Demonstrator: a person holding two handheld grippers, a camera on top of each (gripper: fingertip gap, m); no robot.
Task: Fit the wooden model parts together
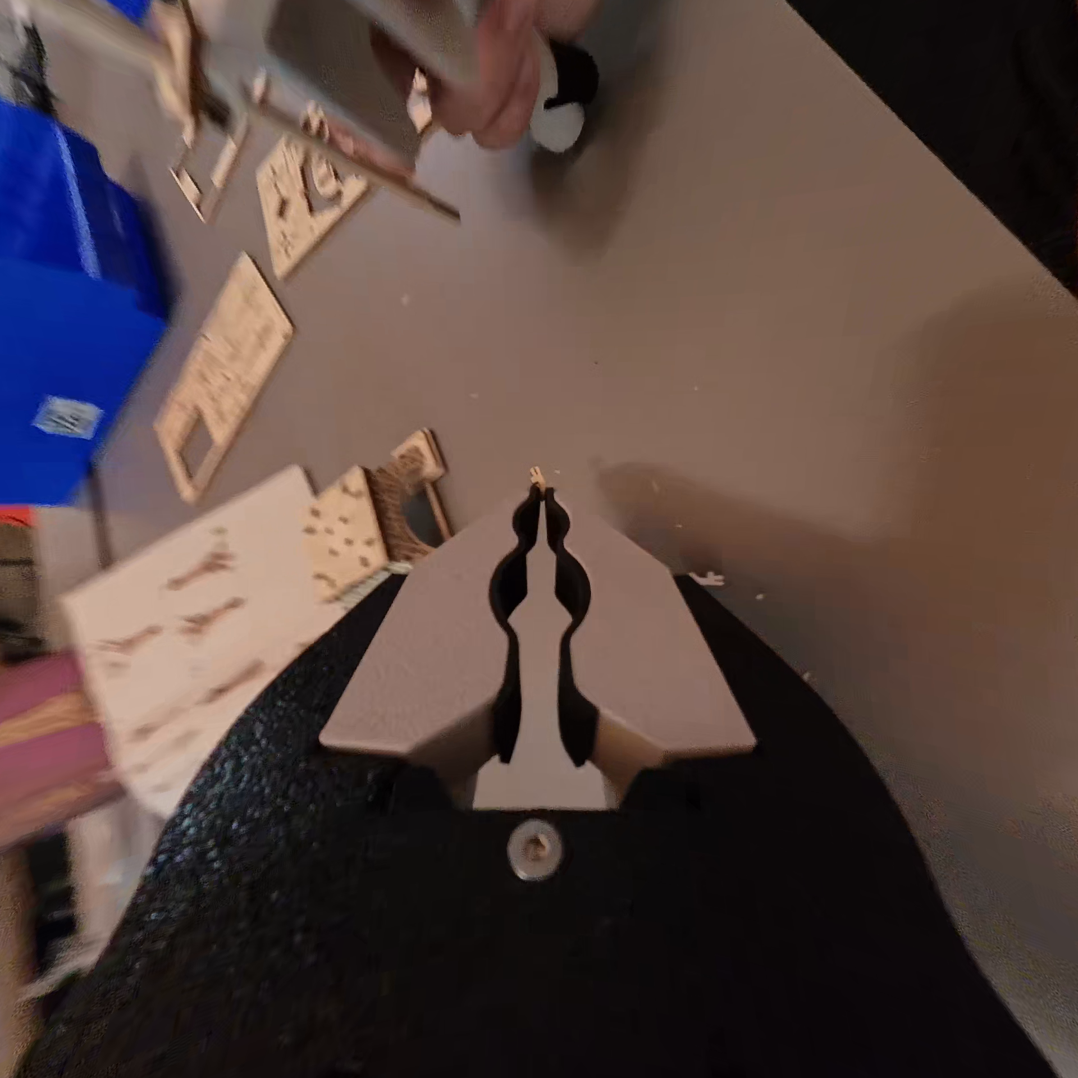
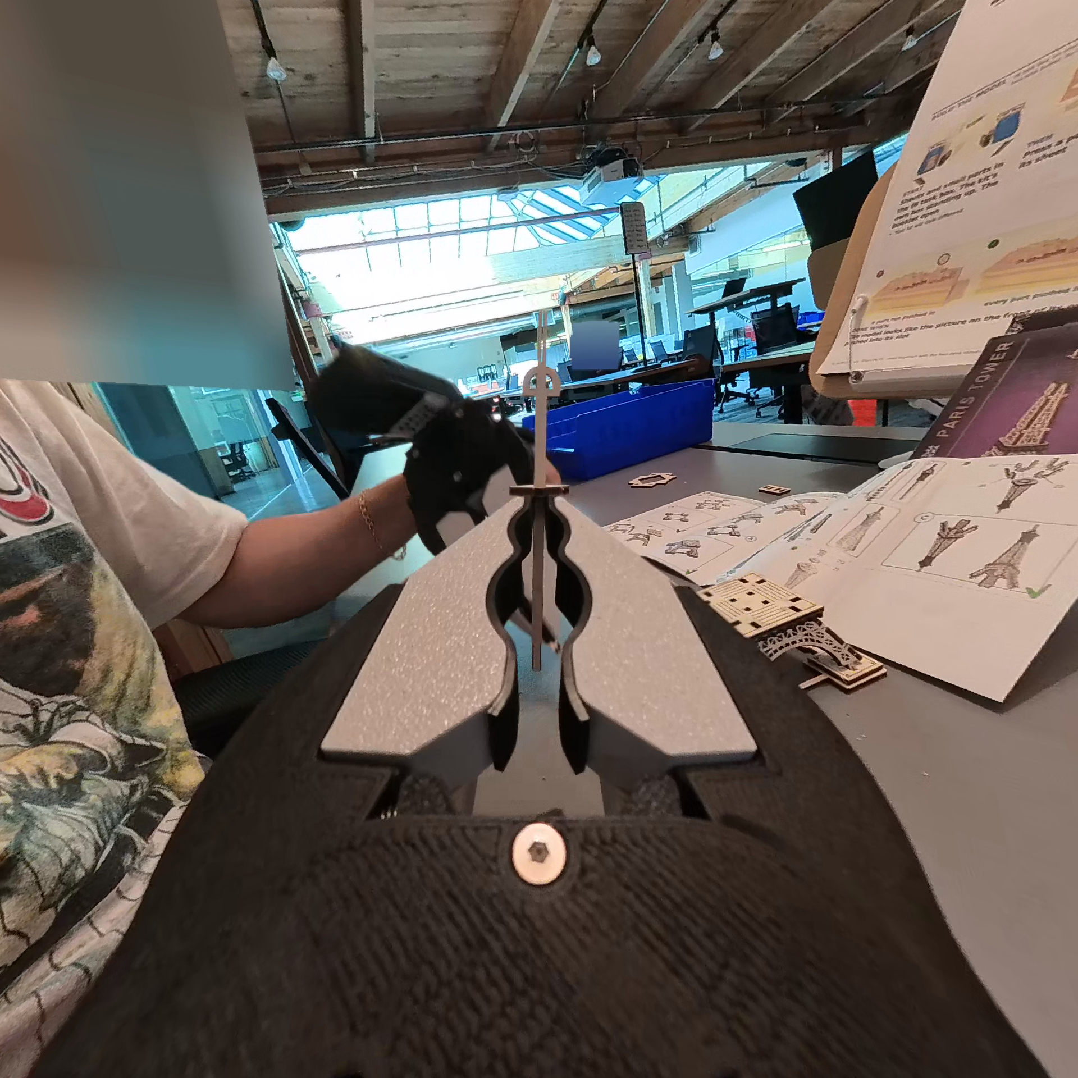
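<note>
Right gripper point(image 2: 538, 496) clamped on the thin spire piece point(image 2: 539, 431), long axis upright, projecting beyond its tips. Just beyond the spire piece, the left gripper point(image 1: 539, 489) pinches a tiny wooden part point(image 1: 536, 475). Tower base section point(image 2: 787, 627) lies right of the spire piece, on the table point(image 2: 962, 816).

We see a grey table point(image 2: 962, 787). On it: blue bin point(image 2: 630, 429) at far side, open instr. sheets point(image 2: 910, 560), part-built wooden tower base point(image 2: 787, 630) just beside them, flat wooden sheets point(image 1: 224, 379), few small loose pcs point(image 2: 652, 480).
</note>
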